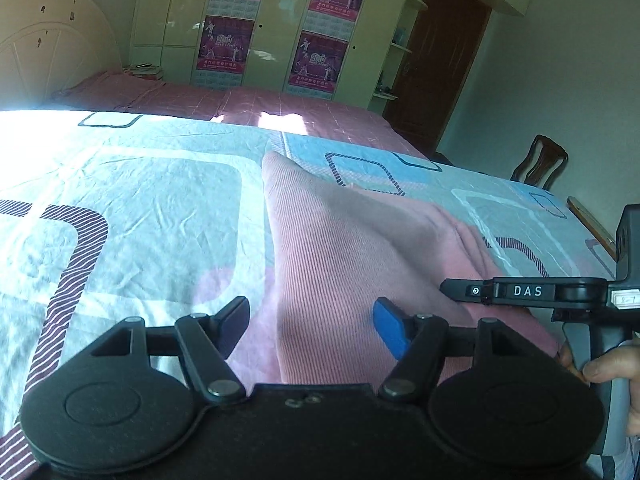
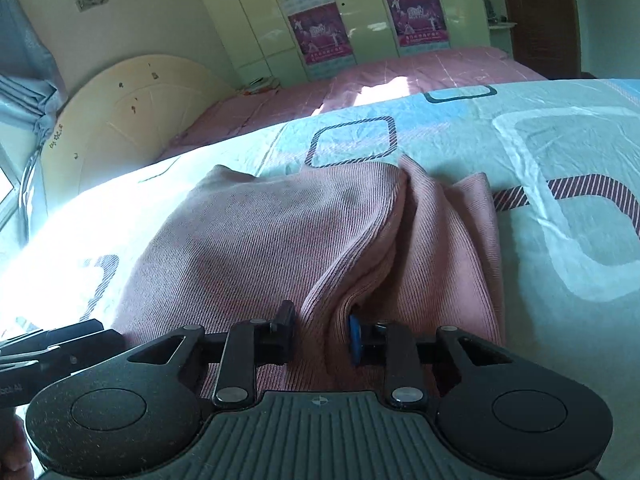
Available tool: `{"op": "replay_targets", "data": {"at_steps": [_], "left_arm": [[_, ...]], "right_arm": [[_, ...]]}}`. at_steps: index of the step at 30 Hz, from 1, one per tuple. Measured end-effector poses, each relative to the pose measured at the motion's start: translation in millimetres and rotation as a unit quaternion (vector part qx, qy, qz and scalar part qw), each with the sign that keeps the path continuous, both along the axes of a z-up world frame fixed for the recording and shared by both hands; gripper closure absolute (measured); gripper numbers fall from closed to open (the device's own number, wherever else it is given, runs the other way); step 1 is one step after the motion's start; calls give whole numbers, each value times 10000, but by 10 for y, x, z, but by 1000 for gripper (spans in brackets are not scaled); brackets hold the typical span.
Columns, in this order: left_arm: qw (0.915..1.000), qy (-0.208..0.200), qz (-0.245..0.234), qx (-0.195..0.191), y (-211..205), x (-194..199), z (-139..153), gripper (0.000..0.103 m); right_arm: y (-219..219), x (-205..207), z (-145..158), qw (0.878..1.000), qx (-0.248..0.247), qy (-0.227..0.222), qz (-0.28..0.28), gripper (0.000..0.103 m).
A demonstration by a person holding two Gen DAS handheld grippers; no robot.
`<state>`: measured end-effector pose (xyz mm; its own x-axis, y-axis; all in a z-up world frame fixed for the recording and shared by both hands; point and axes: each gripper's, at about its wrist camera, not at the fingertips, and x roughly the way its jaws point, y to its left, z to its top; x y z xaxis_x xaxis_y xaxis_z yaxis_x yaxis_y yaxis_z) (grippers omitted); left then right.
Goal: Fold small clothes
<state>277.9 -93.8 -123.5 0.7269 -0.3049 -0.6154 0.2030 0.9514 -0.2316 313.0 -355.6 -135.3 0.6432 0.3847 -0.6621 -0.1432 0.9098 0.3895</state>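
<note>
Two grippers: left gripper (image 1: 310, 330) released, right gripper (image 2: 322, 330) clenched on pink ribbed-knit garment's (image 2: 256, 232) near fold.
Advice: lift fold evenly leftward.

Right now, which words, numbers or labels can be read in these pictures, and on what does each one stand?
"DAS": white letters on the right gripper.
"2010": on the pink wall posters.
Smaller poster text: too blurred to read.
White tag on the right gripper's body: too small to read.
Writing on the headboard edge: unreadable.

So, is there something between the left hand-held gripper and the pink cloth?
Nothing visible. The left hand-held gripper stands open directly over the pink cloth; the right hand-held gripper pinches a fold beside it.
</note>
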Motion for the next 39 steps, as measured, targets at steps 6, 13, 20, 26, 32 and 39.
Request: {"op": "replay_targets", "data": {"at_steps": [6, 13, 20, 26, 32, 39], "left_arm": [[9998, -70, 96, -143, 6, 151, 51, 35], [9994, -256, -108, -204, -200, 231, 116, 35], [9991, 102, -415, -65, -416, 214, -155, 32], [9987, 323, -363, -172, -335, 278, -190, 30], [9984, 380, -371, -200, -328, 281, -240, 30], [9983, 424, -379, -161, -408, 258, -223, 32]], "right_arm": [[-81, -72, 191, 9991, -153, -359, -186, 90], [-231, -300, 599, 9899, -821, -1137, -203, 91], [-501, -284, 35, 9941, -788, -231, -712, 91], [-778, -489, 152, 9965, 107, 123, -816, 90], [-792, -874, 190, 9965, 18, 303, -780, 90], [-578, -959, 138, 9913, -994, 258, -819, 90]]}}
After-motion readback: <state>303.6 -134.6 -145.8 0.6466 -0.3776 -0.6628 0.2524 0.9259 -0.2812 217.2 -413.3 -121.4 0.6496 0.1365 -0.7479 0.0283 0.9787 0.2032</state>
